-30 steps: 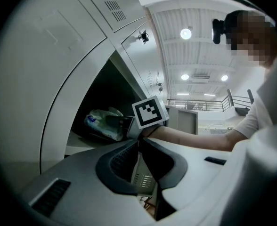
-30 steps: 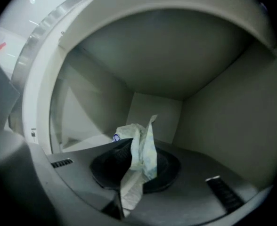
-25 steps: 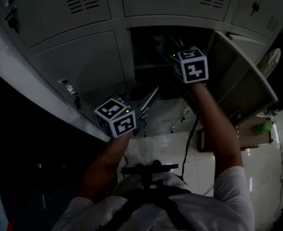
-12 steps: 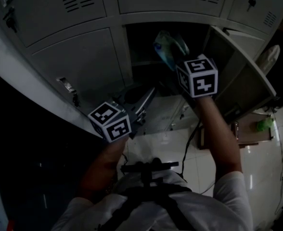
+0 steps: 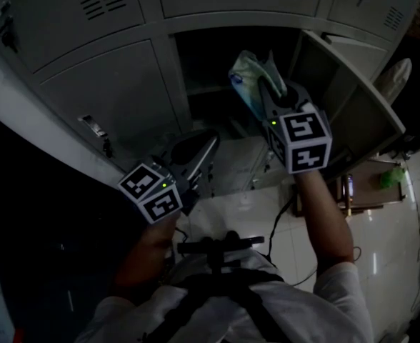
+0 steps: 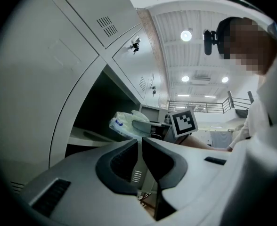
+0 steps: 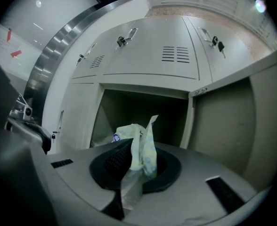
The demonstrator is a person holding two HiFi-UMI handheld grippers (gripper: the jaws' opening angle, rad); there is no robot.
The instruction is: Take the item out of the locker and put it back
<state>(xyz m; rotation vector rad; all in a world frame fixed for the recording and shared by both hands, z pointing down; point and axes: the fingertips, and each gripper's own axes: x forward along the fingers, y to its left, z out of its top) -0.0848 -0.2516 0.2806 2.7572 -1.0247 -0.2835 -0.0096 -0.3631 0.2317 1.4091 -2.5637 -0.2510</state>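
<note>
My right gripper (image 5: 271,91) is shut on a crumpled pale plastic packet (image 5: 251,78), held just outside the mouth of the open locker (image 5: 210,63). In the right gripper view the packet (image 7: 141,145) sticks up between the dark pads, with the open locker compartment (image 7: 143,114) behind it. From the left gripper view the packet (image 6: 126,124) hangs in front of the dark opening. My left gripper (image 5: 199,152) hovers lower left, below the locker, its jaws nearly together with nothing between them (image 6: 141,161).
The locker's door (image 5: 353,98) stands swung open at the right. Closed locker doors (image 5: 103,91) with latches surround the open one. A white tiled floor (image 5: 381,249) and a small table with a green object (image 5: 392,177) lie at the right.
My right gripper has drawn back out of the locker toward me, bringing the packet into view. The left gripper has dropped slightly to the left.
</note>
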